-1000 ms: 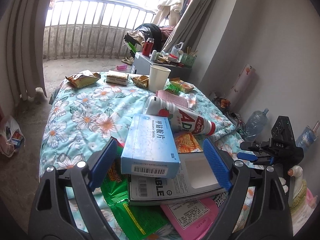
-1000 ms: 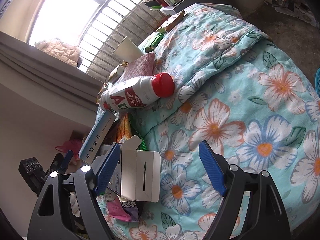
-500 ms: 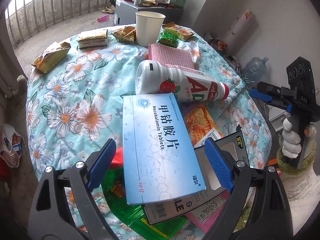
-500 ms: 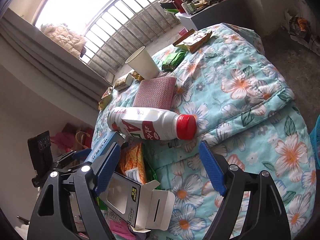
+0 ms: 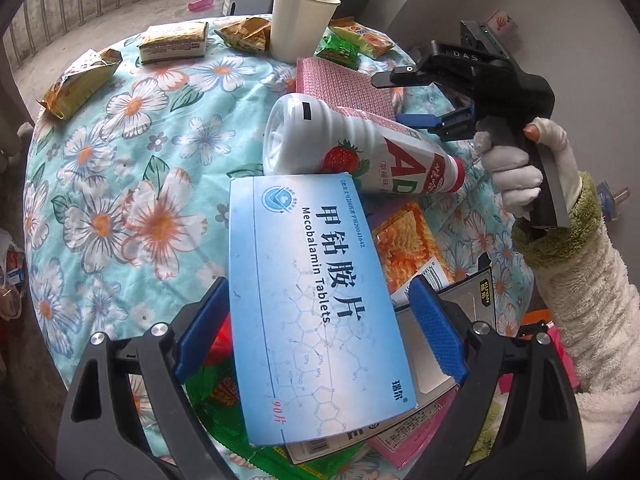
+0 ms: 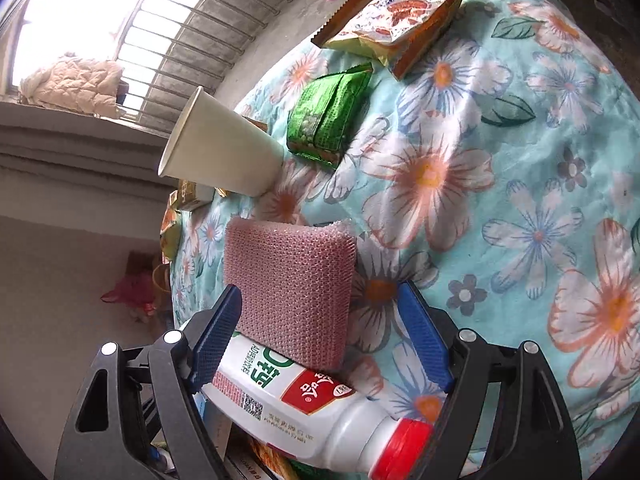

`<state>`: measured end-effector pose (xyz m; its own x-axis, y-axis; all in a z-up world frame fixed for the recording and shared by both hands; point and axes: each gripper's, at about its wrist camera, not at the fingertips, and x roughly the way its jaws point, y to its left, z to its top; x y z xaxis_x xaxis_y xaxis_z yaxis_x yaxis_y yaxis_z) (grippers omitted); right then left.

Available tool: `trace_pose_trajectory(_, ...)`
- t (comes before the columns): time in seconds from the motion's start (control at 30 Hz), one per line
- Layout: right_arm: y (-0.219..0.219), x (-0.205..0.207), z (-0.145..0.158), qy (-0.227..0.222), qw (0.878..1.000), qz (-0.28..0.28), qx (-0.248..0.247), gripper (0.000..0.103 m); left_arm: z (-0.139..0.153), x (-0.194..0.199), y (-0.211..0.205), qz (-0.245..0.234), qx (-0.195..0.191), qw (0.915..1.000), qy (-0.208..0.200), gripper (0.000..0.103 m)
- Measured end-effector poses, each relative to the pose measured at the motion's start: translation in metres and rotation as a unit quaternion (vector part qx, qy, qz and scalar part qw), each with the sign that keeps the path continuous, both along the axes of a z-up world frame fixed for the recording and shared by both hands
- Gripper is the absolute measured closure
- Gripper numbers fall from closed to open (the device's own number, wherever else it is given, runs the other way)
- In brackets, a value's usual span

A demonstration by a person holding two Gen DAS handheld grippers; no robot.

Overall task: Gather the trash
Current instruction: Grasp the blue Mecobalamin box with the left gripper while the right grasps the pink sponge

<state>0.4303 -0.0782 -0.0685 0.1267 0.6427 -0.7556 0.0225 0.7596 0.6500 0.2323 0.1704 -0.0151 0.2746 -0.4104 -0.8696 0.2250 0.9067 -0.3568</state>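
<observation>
A heap of trash lies on a table with a floral cloth [image 5: 120, 184]. My left gripper [image 5: 320, 328] is open, its blue pads either side of a blue tablet box [image 5: 316, 304] that tops the heap. Behind it lies a white strawberry-drink bottle [image 5: 348, 148] with a red cap [image 6: 400, 452]. My right gripper [image 6: 320, 336] is open and straddles the bottle [image 6: 288, 396] and the near edge of a pink mesh pad [image 6: 292, 284]. The right gripper also shows in the left wrist view [image 5: 424, 98], over the bottle's neck.
A white paper cup [image 5: 300, 22] stands at the back, with a green packet [image 6: 328, 116], an orange snack bag [image 6: 392, 20] and other wrappers [image 5: 80, 80] around it. Under the box lie a grey carton [image 5: 452, 312], an orange noodle pack [image 5: 404, 240], green and pink wrappers.
Both grippers have moved forward. The left gripper has closed in over the tablet box. The right gripper has come up over the bottle to the pink pad.
</observation>
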Motion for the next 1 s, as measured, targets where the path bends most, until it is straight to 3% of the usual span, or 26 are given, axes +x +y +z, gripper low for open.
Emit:
trace_pose_trajectory(0.1, 0.003, 0.004, 0.000, -0.001, 1.000, 0.000, 0.014, 0.025, -0.001, 0.004, -0.002, -0.003, 0.010, 0.9999, 0.003, 0.018)
trace_pose_trajectory(0.33, 0.019, 0.001, -0.004, 0.005, 1.000, 0.022, 0.012, 0.045, -0.008, 0.011, -0.006, 0.000, 0.031, 0.9995, 0.007, 0.018)
trace_pose_trajectory(0.4, 0.017, 0.001, -0.005, 0.006, 1.000, 0.017, 0.022, 0.052, -0.008, 0.012, -0.006, 0.002, 0.032, 0.9995, 0.004, 0.027)
trace_pose_trajectory(0.57, 0.003, -0.005, -0.001, -0.003, 0.999, 0.001, 0.049, 0.067, -0.005, 0.011, -0.005, 0.010, 0.032, 0.9994, -0.007, 0.028)
trace_pose_trajectory(0.8, -0.028, -0.012, 0.010, -0.028, 0.994, -0.046, 0.093, 0.070, 0.011, 0.004, 0.007, 0.034, 0.018, 0.9983, -0.044, 0.029)
trace_pose_trajectory(1.0, -0.074, -0.034, 0.027, -0.053, 0.982, -0.106, 0.148, 0.070, 0.036, -0.005, 0.017, 0.051, -0.012, 0.9951, -0.084, 0.029)
